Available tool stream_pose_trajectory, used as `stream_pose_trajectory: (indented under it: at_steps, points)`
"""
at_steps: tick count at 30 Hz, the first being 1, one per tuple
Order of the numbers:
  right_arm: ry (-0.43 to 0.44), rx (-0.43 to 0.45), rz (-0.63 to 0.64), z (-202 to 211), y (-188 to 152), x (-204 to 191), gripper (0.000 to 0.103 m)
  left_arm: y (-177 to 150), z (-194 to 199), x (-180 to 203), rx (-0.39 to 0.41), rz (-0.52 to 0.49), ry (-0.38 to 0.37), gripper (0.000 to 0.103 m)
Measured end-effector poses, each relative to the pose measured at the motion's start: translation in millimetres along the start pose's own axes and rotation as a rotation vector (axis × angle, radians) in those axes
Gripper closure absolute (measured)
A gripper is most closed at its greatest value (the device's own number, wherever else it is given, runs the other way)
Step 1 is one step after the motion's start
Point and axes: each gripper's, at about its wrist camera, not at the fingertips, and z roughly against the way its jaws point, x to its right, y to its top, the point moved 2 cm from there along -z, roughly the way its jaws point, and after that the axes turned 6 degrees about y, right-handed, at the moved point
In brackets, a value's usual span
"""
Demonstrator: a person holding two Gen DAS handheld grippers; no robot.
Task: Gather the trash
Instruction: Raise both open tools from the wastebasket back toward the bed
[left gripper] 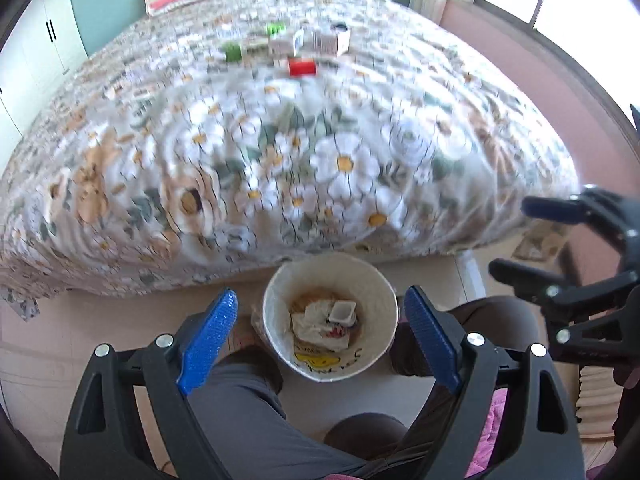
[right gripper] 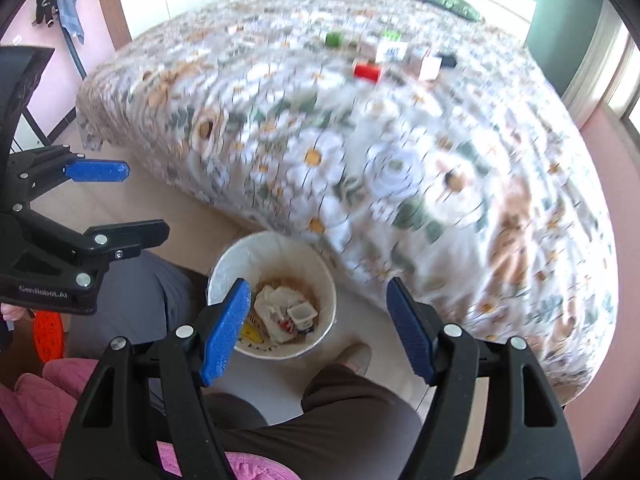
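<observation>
On the floor, just beside the foot edge of the bed, a white trash bin is seen standing upright between the person's legs. Crumpled paper and a small white plastic cup are held inside it, with a yellow label showing low on its inner wall.

Toward the far end of the bed, on the flowered cover, a cluster of small items is laid out: a red can on its side, a green block, a second green piece and several white cartons; blur keeps finer detail from being told.

The left gripper is held above the bin with its blue pads spread wide and nothing between them. The right gripper is likewise parted over the bin, somewhat less widely, and nothing is gripped by it. Each gripper is caught at the side of the other's view, and both are empty.
</observation>
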Motion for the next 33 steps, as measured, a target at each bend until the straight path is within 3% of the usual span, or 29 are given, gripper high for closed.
stream_pose_trajectory:
  at_steps: [10,17,28,33]
  points:
    - [-0.104,0.207,0.059,101.6,49.7,6.5,0.028,44.9,69.0,-6.7,0.167,-0.011,0.022,0.016]
    - [-0.123,0.315,0.072,152.6,82.3,15.1,0.028,79.4,95.9,-4.5,0.253,-0.06,0.069,0.016]
    - [-0.154,0.392,0.137,197.4,134.0,17.4,0.025,138.2,130.3,-7.9,0.35,-0.088,0.099,0.016]
    - [-0.125,0.413,0.105,201.0,162.6,37.1,0.023,170.0,123.7,-10.4,0.355,-0.099,0.093,0.016]
